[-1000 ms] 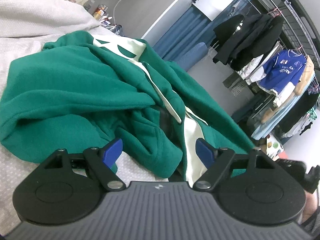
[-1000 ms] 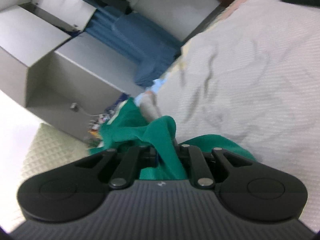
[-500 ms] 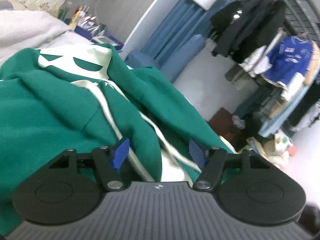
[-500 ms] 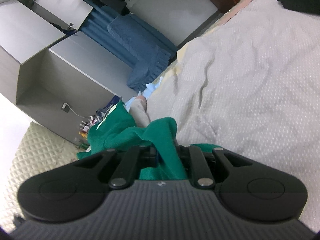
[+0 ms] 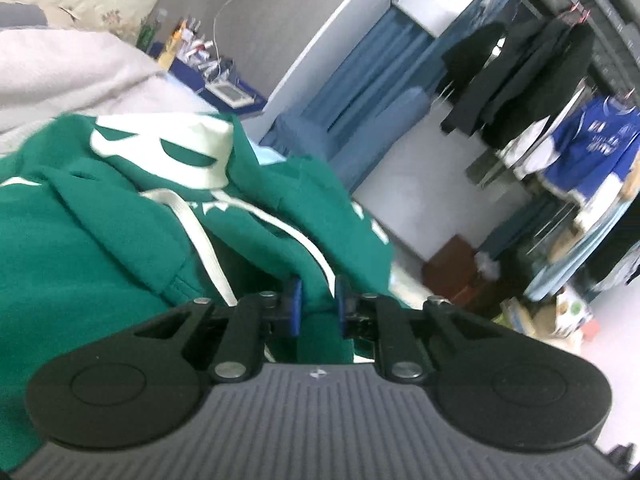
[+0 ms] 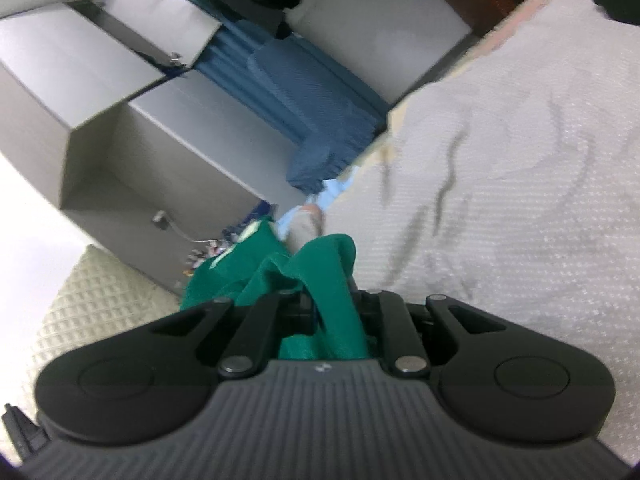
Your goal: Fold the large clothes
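While the green hoodie (image 5: pixel 100 240) lies crumpled on the grey bedspread (image 6: pixel 520 200), both grippers have a part of it between their fingers. The left gripper (image 5: pixel 317 300) is closing its jaws at this moment, and a fold of green cloth stands between the blue pads (image 5: pixel 295 304), which seem already to touch it on both sides. The right gripper (image 6: pixel 332 312) is nearly closed, and a ridge of the same green cloth is pinched there and rises out in front of it.

From the left gripper, the bulk of the hoodie lies to the left and far, with the white lining of the hood (image 5: pixel 180 148) at the far side and a white drawstring (image 5: pixel 200 236) running from it toward the fingers. From the right gripper, the rest of the cloth lies far and to the left, and the bare bedspread opens to the right.

I judge that the two grips are on two separate points of one edge, though which edge I cannot tell. The coming move depends on this: the garment hangs slack between the two hands, so they should go apart along that line to stretch it flat before any fold. If one grip holds several layers, the cloth may stay bunched.
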Tool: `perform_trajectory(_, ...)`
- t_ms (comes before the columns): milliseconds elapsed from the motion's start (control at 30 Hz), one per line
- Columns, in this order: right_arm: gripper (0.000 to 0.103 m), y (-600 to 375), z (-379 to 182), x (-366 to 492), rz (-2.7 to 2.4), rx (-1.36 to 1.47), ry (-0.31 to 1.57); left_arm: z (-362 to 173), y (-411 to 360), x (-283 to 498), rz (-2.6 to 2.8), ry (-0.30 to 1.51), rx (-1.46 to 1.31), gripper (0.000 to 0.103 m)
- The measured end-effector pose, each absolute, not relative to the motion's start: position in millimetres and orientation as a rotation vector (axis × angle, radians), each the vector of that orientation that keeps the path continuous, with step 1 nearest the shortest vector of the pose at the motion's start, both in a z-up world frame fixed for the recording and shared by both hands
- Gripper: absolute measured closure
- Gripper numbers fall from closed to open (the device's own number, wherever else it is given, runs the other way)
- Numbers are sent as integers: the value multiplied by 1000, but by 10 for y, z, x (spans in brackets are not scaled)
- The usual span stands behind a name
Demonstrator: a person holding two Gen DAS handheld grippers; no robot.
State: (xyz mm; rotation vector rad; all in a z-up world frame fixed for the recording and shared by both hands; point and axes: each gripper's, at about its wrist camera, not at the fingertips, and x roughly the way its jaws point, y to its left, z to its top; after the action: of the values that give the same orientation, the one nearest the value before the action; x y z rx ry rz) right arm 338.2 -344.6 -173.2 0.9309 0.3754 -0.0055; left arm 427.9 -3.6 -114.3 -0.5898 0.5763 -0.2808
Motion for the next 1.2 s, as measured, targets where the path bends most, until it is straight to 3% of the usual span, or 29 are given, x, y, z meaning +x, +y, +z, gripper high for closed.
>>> perform_trajectory(467, 89, -3036, -1153, 2678, 266, 825, 324, -887, 682, 2042, -308, 426, -687, 86)
perform_trajectory(600, 89, -2784, -923, 2418, 300, 678, 295, -1192, 650, 1510, -292, 494, -571, 85)
perform_trajectory(767, 89, -2481, -964, 2390, 311, 587, 368, -1389, 677, 1558, -281, 661, -527, 82)
perform_trajectory(867, 89, -2432, -964, 2394, 320, 547, 386, -1275, 707, 1643, -295, 713, -482, 70)
perform_trajectory(933, 89, -2386, -963, 2392, 331, 505, 398, -1143, 764, 1652, -305, 726, -466, 52)
perform_trajectory(1000, 89, -2325, -979, 2411, 360, 487, 417, -984, 849, 1672, -310, 727, -486, 44)
perform_trajectory(1200, 89, -2135, -992, 2368, 510, 482, 449, -449, 817, 1937, -399, 688, -555, 30)
